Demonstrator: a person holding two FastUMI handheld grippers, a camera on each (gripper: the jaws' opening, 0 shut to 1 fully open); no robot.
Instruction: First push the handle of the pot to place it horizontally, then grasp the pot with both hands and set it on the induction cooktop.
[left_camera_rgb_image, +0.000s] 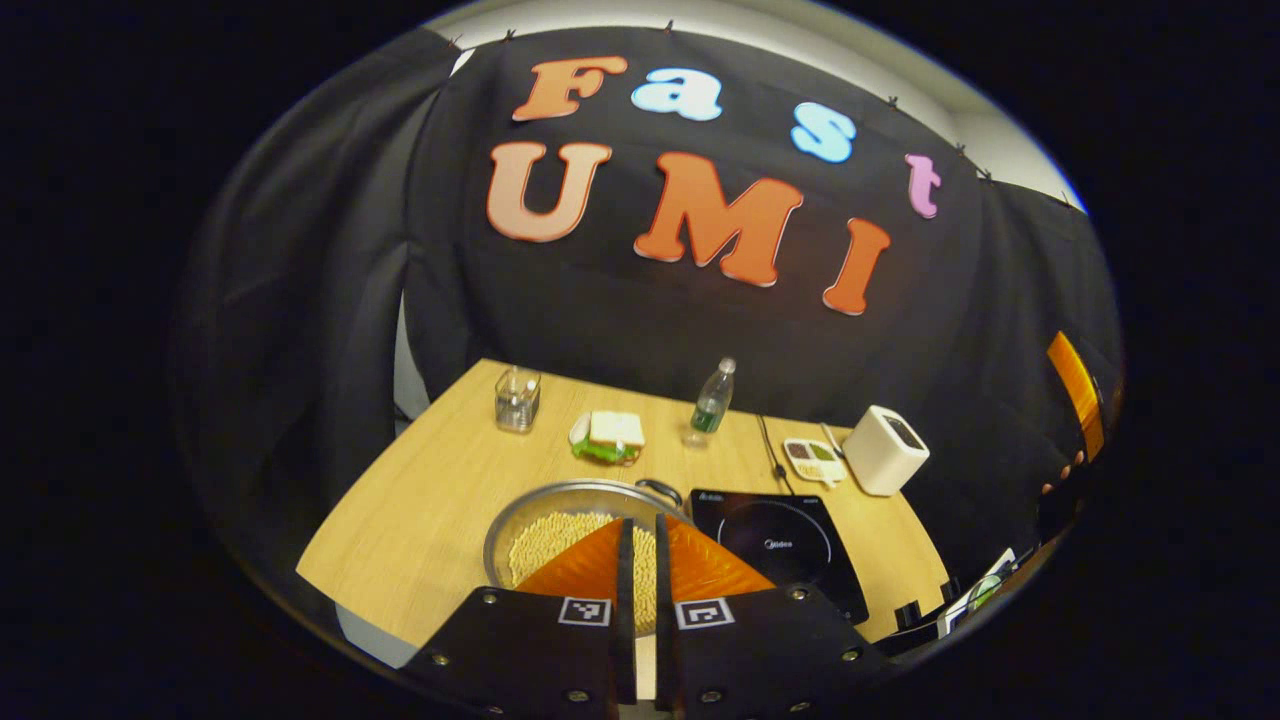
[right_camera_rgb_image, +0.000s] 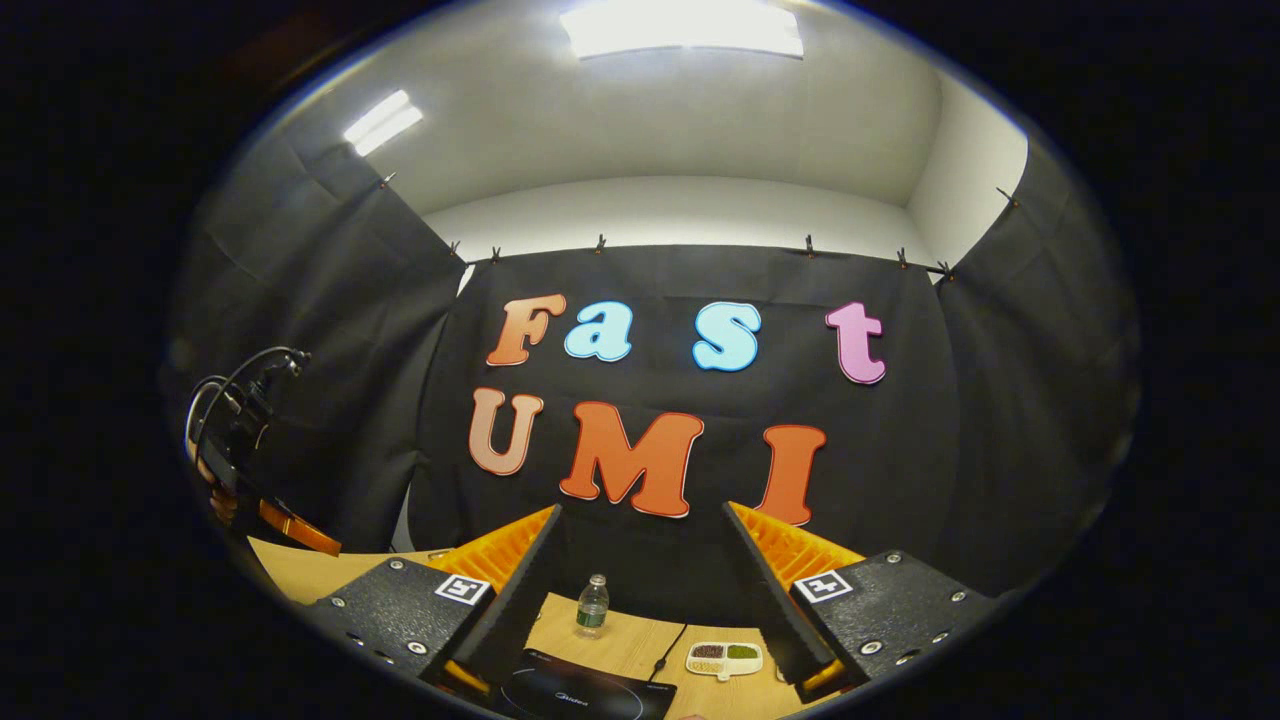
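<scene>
On the table (left_camera_rgb_image: 420, 500), going left to right, you have a clear glass (left_camera_rgb_image: 517, 398), a sandwich (left_camera_rgb_image: 608, 437), a bottle (left_camera_rgb_image: 712, 398), a small divided dish (left_camera_rgb_image: 814, 458) and a white box (left_camera_rgb_image: 886, 449) along the back; nearer you sits the pot (left_camera_rgb_image: 560, 525), a wide shallow metal pan heaped with pale beans, and just beside it on its right the cooktop (left_camera_rgb_image: 790, 550); a dark loop handle (left_camera_rgb_image: 660, 490) shows at the pot's far right rim, close to the cooktop's corner, though how it lies you cannot tell from here; your left gripper (left_camera_rgb_image: 640, 570) hangs above the pot with its fingers drawn together, nothing between them; your right gripper (right_camera_rgb_image: 640, 590) is held high with its fingers wide apart and empty, looking over the cooktop (right_camera_rgb_image: 585, 695), the bottle (right_camera_rgb_image: 592, 606) and the dish (right_camera_rgb_image: 723, 658); expect the pot to be stiff, smooth and slippery at the rim, and heavier than it looks with that load; the beans are loose and will probably shift or spill if you tilt it; nudge the handle gently; then take the rim on opposite sides, one gripper each, and lift it level; the move across is short, so set it down softly on the glass top.
</scene>
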